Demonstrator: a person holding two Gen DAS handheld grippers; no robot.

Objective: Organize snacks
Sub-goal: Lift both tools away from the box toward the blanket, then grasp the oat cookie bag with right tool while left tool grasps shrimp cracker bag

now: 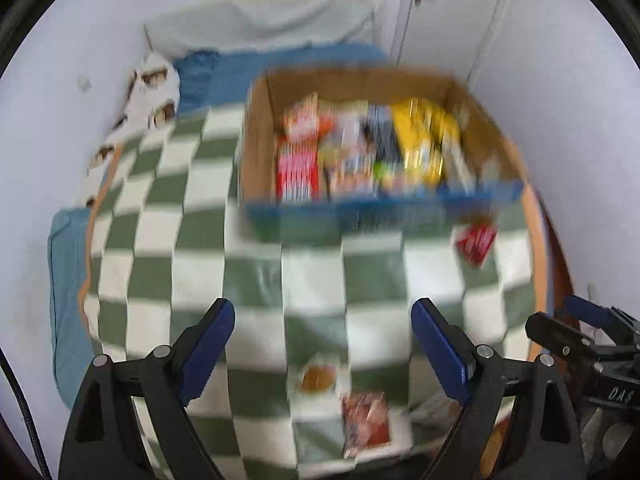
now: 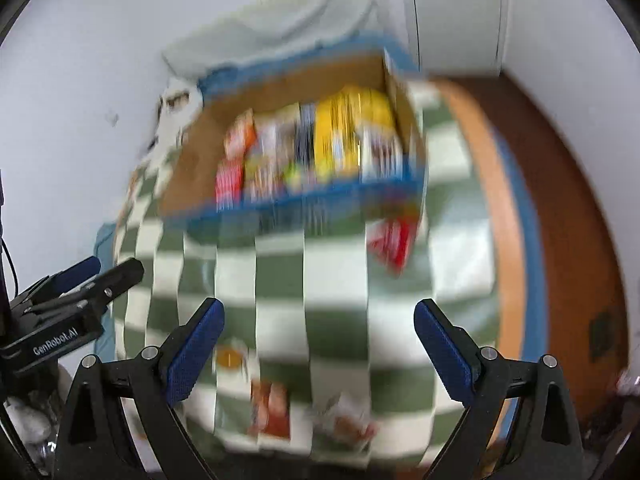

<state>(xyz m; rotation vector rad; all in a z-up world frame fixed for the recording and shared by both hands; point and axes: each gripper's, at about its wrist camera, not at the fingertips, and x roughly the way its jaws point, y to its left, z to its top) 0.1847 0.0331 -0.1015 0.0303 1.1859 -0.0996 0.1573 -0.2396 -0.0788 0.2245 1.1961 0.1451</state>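
**Snack sort: both claws released, nothing held**

Left claw (image 1: 322, 336) and right claw (image 2: 319, 334) hang spread wide over the checkered blanket (image 1: 192, 264). Cardboard box (image 1: 260, 140), far side, holds upright snack packets (labels blurred). Red packet (image 1: 475, 243) lies just near of the box's right corner; orange-brown packet (image 1: 366, 418) lies nearest.

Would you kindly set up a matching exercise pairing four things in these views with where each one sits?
Things:
1. cardboard box
2. red packet
3. round orange snack
4. yellow packs

Places:
A. inside the box, right of the middle
B. near the cameras, left of a reddish-brown packet
C. on the checkered blanket, far end
D. on the blanket at the box's front right corner

Pairs: 1-C, 2-D, 3-B, 4-A
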